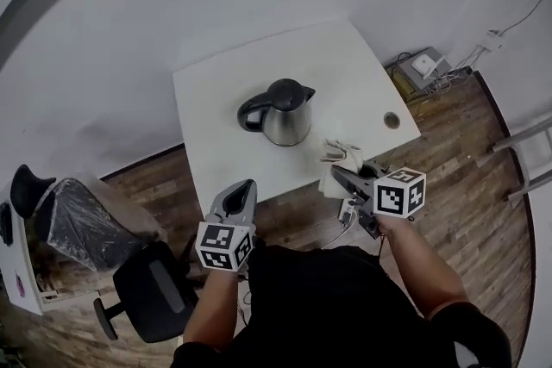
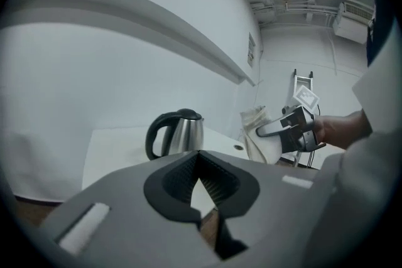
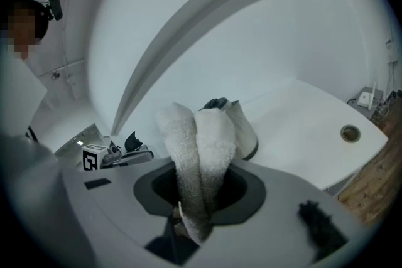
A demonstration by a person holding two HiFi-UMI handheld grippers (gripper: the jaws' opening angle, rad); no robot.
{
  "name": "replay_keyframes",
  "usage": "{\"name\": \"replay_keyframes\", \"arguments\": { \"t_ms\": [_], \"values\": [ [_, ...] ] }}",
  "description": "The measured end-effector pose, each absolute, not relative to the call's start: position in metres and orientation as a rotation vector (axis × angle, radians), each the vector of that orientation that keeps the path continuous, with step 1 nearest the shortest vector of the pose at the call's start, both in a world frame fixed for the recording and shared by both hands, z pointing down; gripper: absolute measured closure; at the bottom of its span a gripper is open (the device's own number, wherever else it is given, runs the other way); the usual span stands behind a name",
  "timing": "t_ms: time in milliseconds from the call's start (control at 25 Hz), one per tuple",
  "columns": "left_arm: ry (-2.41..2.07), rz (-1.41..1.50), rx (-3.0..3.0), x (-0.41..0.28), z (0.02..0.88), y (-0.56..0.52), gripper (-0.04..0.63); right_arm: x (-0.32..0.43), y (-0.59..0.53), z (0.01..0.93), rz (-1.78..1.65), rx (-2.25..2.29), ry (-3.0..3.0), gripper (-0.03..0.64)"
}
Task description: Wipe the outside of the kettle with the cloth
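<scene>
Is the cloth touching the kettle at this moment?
No, the cloth, clamped in the right gripper, hangs near the front edge of the table, with bare tabletop between it and the kettle.

The kettle [image 1: 287, 123] had a shiny brushed-metal body, with a lid and handle of glossy black plastic. Under the kettle, the table [image 1: 216, 95] was smooth, matt white. Near the kettle's spout side, the cloth [image 3: 200, 147] was white terry, rough and looped. The right gripper [image 1: 338, 174] pinching it had a matt grey plastic shell, as did the left gripper [image 2: 200, 157], whose pads [image 2: 220, 184] were black and finely ribbed. Beyond the table from the kettle, the floor [image 1: 457, 142] was brown wood plank.
</scene>
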State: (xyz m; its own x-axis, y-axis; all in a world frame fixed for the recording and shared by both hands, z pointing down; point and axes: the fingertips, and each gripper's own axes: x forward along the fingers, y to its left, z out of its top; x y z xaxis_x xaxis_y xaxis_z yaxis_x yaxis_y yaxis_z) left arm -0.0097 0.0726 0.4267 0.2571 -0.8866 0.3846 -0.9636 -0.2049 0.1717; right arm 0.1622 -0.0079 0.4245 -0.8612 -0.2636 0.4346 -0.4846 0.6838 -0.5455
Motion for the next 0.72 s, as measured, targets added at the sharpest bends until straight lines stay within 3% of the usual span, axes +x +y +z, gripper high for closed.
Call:
{"name": "replay_keyframes", "arguments": {
  "t_ms": [240, 720],
  "values": [
    [-1.8, 0.233, 2.005, 0.123, 0.405, 0.133, 0.589, 0.284, 0.005, 0.419, 0.967, 0.495, -2.639, 0.515],
    [-1.86, 0.164, 1.969, 0.167, 0.338, 0.167, 0.589, 0.336, 0.072, 0.371, 1.008, 0.358, -2.701, 0.515]
  ]
}}
